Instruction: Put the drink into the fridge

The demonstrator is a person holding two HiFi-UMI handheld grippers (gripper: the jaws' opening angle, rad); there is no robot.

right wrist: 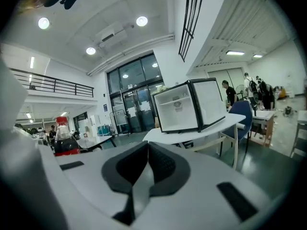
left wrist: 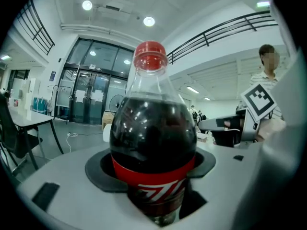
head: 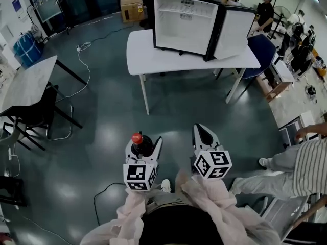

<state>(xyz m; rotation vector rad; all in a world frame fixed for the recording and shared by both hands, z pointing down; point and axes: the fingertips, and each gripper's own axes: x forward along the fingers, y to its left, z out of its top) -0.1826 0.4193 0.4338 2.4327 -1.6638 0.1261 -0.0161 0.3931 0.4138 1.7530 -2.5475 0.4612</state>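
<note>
My left gripper point(head: 144, 146) clamps an upright cola bottle point(head: 139, 141), red cap on top. My right gripper point(head: 202, 130) is level beside it, jaws together. Well ahead, across the dark floor point(head: 112, 116), a mini fridge point(head: 184, 22) stands on a white table point(head: 148, 55), door open to the right.

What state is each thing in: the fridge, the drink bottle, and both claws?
Fridge: door open, nothing inside.
Drink bottle: upright, capped, held.
Left claw: shut on the drink bottle.
Right claw: shut, empty.
</note>
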